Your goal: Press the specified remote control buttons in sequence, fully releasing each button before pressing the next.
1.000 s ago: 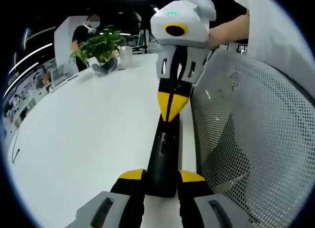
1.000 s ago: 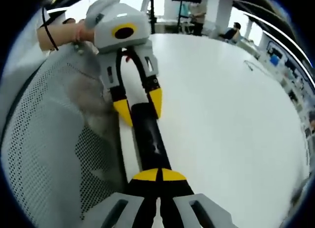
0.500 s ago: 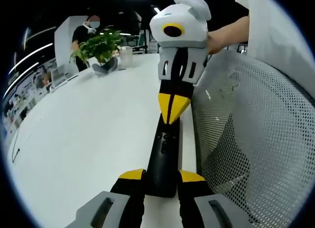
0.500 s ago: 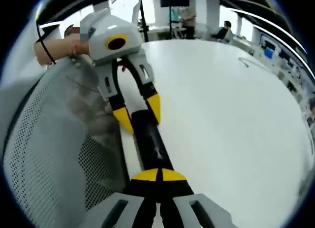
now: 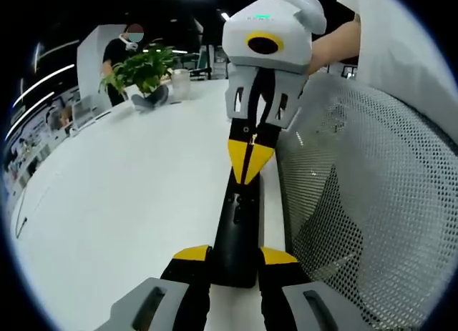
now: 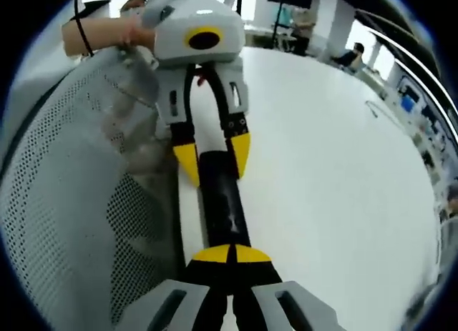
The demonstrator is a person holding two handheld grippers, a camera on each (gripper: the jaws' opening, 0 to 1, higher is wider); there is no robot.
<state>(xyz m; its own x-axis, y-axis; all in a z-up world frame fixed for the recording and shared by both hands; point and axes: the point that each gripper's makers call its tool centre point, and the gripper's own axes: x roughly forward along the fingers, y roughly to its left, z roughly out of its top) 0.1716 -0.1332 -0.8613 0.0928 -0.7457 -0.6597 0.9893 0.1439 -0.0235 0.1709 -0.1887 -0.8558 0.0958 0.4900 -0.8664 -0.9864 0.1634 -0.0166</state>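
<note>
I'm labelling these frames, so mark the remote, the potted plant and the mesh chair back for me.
remote (image 5: 240,227): left gripper view, on its black top face near the buttons.
potted plant (image 5: 139,68): left gripper view, on its green leaves.
mesh chair back (image 5: 372,202): left gripper view, on the perforated white mesh.

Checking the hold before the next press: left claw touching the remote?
Touching. In the left gripper view the left claw has its yellow tips flat against both sides of the black remote; the right gripper view shows the same clamp.

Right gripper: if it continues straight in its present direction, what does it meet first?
The right gripper, shut, already points along the black remote control. Beyond that, probably the left gripper clamping its far end.
</note>
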